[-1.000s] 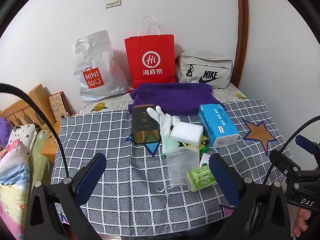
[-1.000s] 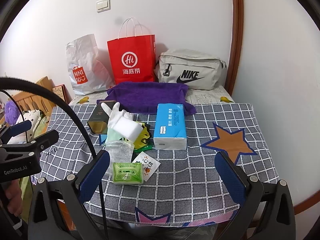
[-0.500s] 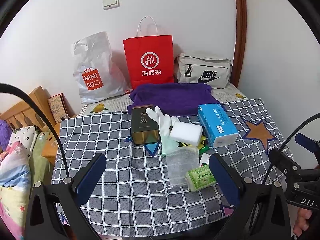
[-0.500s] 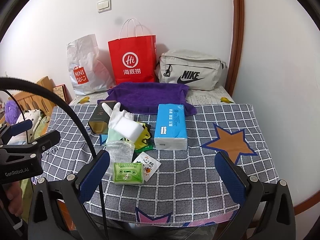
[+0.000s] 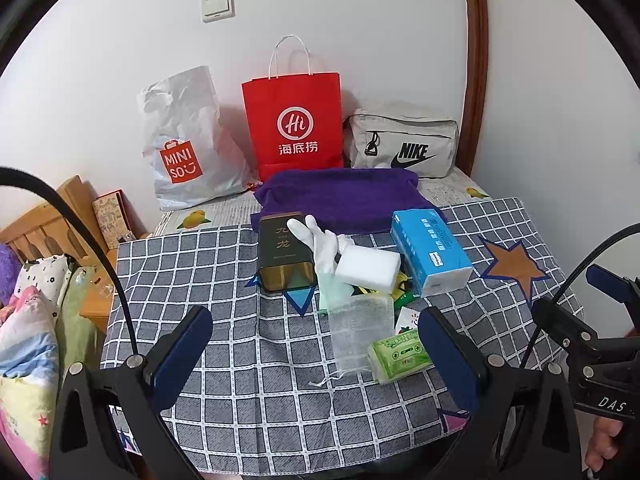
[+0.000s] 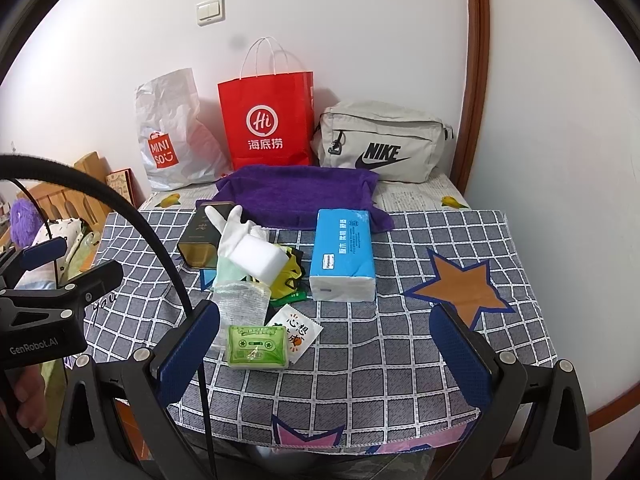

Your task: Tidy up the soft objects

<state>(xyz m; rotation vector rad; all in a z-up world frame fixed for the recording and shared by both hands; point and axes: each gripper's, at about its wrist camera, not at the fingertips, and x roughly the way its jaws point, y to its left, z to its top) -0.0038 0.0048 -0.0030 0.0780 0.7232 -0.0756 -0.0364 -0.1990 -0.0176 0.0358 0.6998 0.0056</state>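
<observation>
On the checked cloth lie a white sponge block [image 5: 367, 269] [image 6: 258, 259], a white glove [image 5: 320, 243] [image 6: 230, 228], a mesh pouch [image 5: 360, 330] [image 6: 242, 304], a green tissue pack [image 5: 400, 354] [image 6: 257, 346], a blue tissue pack [image 5: 430, 250] [image 6: 344, 254] and a purple towel [image 5: 344, 196] [image 6: 300, 194]. My left gripper [image 5: 316, 360] is open and empty, near the front edge. My right gripper [image 6: 326, 354] is open and empty, with its left finger [image 6: 188, 354] beside the green pack.
A dark tin [image 5: 285, 258] lies left of the glove. Small sachets [image 6: 296, 332] lie by the green pack. A Miniso bag [image 5: 184, 140], a red paper bag [image 5: 296, 124] and a Nike pouch [image 5: 404, 140] stand against the back wall. A wooden bed frame [image 5: 48, 220] is at left.
Both views have shifted very slightly; the objects on the cloth have not moved and both grippers stay open.
</observation>
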